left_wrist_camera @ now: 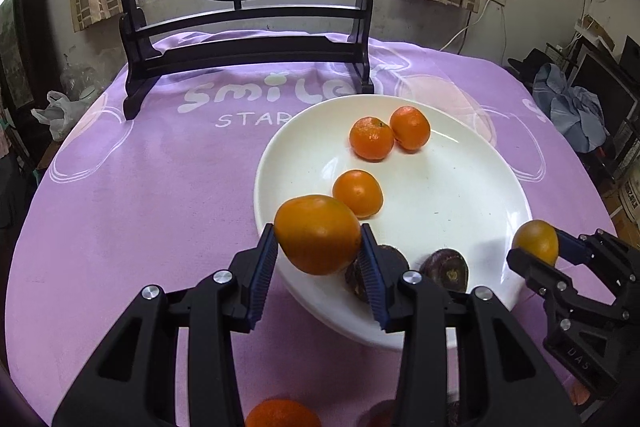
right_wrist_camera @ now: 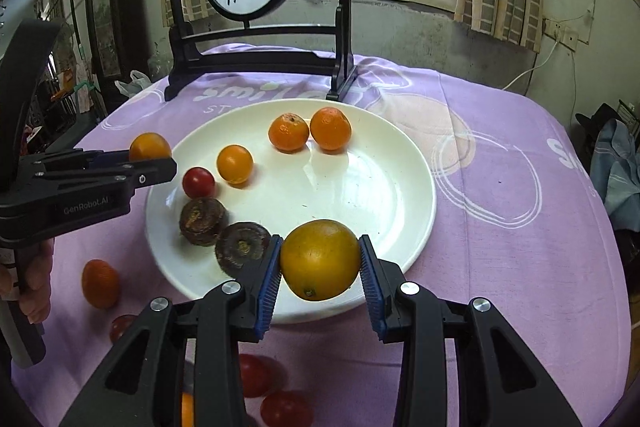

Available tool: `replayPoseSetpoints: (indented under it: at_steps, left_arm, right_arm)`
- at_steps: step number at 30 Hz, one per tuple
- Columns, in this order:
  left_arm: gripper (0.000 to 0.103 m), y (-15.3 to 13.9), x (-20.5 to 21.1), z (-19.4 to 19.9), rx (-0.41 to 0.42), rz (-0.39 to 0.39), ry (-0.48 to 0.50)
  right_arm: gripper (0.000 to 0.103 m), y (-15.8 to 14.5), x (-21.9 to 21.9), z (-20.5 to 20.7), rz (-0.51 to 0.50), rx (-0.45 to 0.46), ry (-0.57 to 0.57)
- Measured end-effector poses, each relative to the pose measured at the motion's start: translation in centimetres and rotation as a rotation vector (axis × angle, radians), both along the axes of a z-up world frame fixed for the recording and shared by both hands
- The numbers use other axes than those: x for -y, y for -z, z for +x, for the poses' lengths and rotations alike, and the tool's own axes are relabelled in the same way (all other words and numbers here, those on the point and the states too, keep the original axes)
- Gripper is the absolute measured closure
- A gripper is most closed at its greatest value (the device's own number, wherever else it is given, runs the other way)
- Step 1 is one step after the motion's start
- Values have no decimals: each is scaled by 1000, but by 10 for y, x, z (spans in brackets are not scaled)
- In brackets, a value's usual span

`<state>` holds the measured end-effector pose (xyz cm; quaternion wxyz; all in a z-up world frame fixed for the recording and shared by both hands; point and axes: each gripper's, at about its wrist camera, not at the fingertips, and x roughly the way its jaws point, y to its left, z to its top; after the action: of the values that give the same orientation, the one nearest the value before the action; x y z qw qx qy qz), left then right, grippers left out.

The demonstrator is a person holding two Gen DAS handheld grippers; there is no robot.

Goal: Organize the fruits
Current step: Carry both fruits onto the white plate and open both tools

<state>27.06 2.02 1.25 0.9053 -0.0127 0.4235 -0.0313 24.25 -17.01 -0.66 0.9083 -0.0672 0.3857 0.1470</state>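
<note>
A white plate (left_wrist_camera: 460, 187) (right_wrist_camera: 380, 187) lies on the purple cloth. On it are three small oranges (right_wrist_camera: 289, 133) (right_wrist_camera: 330, 129) (right_wrist_camera: 235, 163), a red tomato (right_wrist_camera: 198, 182) and two dark brown water chestnuts (right_wrist_camera: 201, 215) (right_wrist_camera: 240, 247). My left gripper (left_wrist_camera: 318, 251) is shut on an orange fruit (left_wrist_camera: 318, 234) above the plate's near left rim; it also shows in the right wrist view (right_wrist_camera: 150, 157). My right gripper (right_wrist_camera: 320, 267) is shut on another orange fruit (right_wrist_camera: 320, 259) above the plate's near rim; it shows in the left wrist view (left_wrist_camera: 536, 247).
A dark wooden stand with a round persimmon painting (left_wrist_camera: 256, 39) (right_wrist_camera: 260, 59) stands behind the plate. Loose on the cloth near me are an orange (right_wrist_camera: 100, 283) and several red tomatoes (right_wrist_camera: 286, 409). The table edge falls away on the right.
</note>
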Motion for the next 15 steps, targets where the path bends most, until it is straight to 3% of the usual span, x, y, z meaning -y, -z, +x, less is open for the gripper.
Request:
replayPoseSetpoints:
  at_steps: [2, 3, 4, 6, 9, 15]
  left_arm:
    - [62, 4, 3, 7, -14, -10, -8]
    - [61, 6, 4, 8, -20, -20, -13]
    - [56, 5, 5, 8, -16, -28, -18]
    - [44, 2, 7, 4, 7, -12, -27]
    - [42, -5, 11, -6, 45, 14, -16]
    - [36, -15, 8, -35, 63, -11, -8]
  right_arm:
    - [64, 5, 0, 5, 1, -10, 4]
    - [59, 7, 0, 7, 3, -12, 5]
    - [51, 7, 0, 7, 5, -7, 8]
    - [46, 5, 2, 4, 10, 9, 21]
    - [46, 1, 6, -2, 30, 12, 19]
    - [45, -5, 22, -22, 74, -7, 28]
